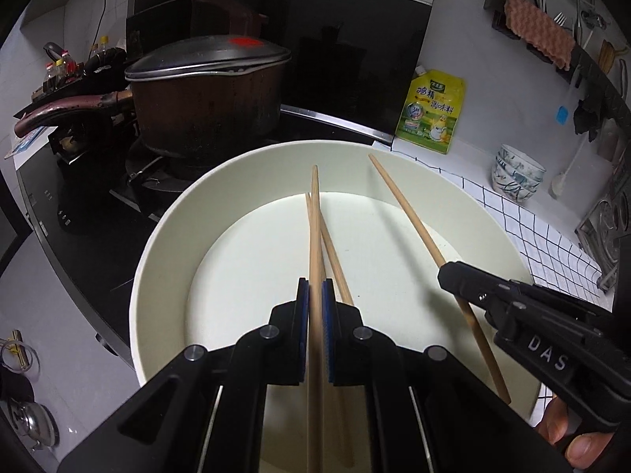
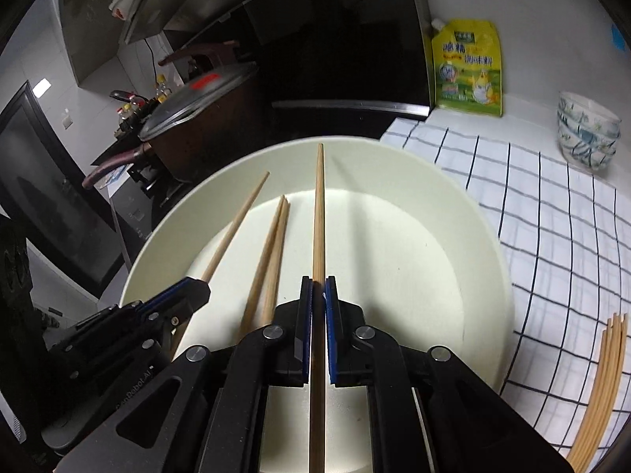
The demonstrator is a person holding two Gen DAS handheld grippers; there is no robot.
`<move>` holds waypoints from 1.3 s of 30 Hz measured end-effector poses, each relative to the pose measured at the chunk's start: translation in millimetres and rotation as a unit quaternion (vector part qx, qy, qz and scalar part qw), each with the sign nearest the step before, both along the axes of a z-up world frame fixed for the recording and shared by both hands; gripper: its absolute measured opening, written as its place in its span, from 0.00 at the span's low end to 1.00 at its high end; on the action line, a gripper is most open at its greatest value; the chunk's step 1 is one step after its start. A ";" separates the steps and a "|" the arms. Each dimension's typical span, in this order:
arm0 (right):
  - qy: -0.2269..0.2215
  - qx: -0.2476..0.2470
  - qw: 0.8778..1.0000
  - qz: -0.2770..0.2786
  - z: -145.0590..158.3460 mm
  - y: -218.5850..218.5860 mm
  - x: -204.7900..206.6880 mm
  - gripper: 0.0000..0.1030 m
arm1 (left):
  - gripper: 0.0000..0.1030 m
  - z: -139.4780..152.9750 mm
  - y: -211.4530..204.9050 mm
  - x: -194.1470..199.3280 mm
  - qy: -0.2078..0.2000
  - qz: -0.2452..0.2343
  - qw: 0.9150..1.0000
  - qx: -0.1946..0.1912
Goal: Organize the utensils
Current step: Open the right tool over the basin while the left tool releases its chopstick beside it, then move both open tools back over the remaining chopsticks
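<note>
My left gripper [image 1: 314,282] is shut on a wooden chopstick [image 1: 314,216] that points forward over a big cream bowl [image 1: 157,244]. To its right, my right gripper [image 1: 443,272] is clamped on a second chopstick [image 1: 406,213]. In the right wrist view, that gripper [image 2: 318,280] has its blue pads pressed on its chopstick [image 2: 319,213]. The left gripper [image 2: 203,285] sits beside it with its own stick [image 2: 240,216]. Two loose chopsticks [image 2: 272,260] lie side by side on the bottom of the bowl [image 2: 485,244].
A bundle of chopsticks [image 2: 603,386] lies on the checked cloth [image 2: 552,216] right of the bowl. Behind stand a yellow seasoning pouch [image 1: 432,112], stacked patterned bowls [image 1: 516,177] and a lidded pot [image 1: 205,90] on the stove. A wall rack [image 1: 572,19] holds utensils.
</note>
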State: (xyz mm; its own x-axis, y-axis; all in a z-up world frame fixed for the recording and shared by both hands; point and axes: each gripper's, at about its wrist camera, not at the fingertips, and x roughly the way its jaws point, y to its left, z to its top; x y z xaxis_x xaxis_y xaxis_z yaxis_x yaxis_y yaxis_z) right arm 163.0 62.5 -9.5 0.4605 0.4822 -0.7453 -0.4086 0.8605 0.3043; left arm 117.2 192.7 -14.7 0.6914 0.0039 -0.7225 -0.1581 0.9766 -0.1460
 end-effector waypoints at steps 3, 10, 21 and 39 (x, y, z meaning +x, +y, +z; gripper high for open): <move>0.005 -0.003 1.000 -0.001 -3.9 -2.5 -0.2 0.06 | 0.08 -4.0 -1.0 2.5 0.007 0.002 1.000 0.005; -0.016 -0.011 1.000 -0.009 3.4 -13.1 -9.2 0.09 | 0.59 -1.2 4.3 -6.3 0.000 0.033 0.999 0.007; -0.032 -0.010 0.999 -0.021 13.6 -30.1 -37.1 0.13 | 0.61 9.7 2.7 -36.3 -0.016 0.044 0.999 0.013; -0.068 -0.030 0.995 -0.074 27.4 -107.2 -98.7 0.29 | 0.75 21.2 -63.4 -83.1 -0.040 -0.006 0.999 0.025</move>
